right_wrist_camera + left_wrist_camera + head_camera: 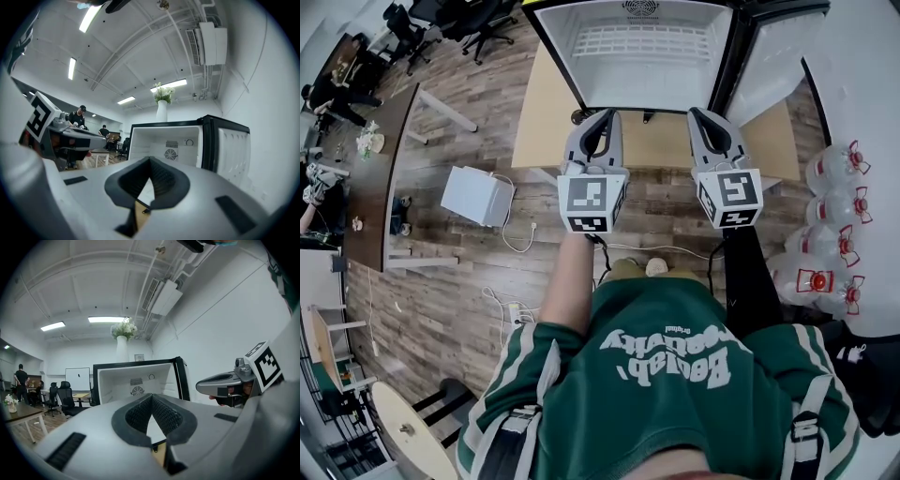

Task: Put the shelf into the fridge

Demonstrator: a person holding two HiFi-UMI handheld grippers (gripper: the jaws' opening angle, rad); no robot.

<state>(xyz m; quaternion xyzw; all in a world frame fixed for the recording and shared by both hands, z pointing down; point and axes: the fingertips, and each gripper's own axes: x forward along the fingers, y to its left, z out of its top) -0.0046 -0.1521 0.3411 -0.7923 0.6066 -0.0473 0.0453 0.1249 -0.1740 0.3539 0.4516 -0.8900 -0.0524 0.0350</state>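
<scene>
Since the left gripper [607,115] and the right gripper [699,113] are both held before the open fridge [567,56] with jaws pressed together on nothing, no load is being carried. What seems to be the shelf [642,42], a white wire grid, is seen inside the cavity at the top centre of the head view; whether it is seated cannot be told. If seating remains, the jaws should be spread first and its front edge kept level.
</scene>
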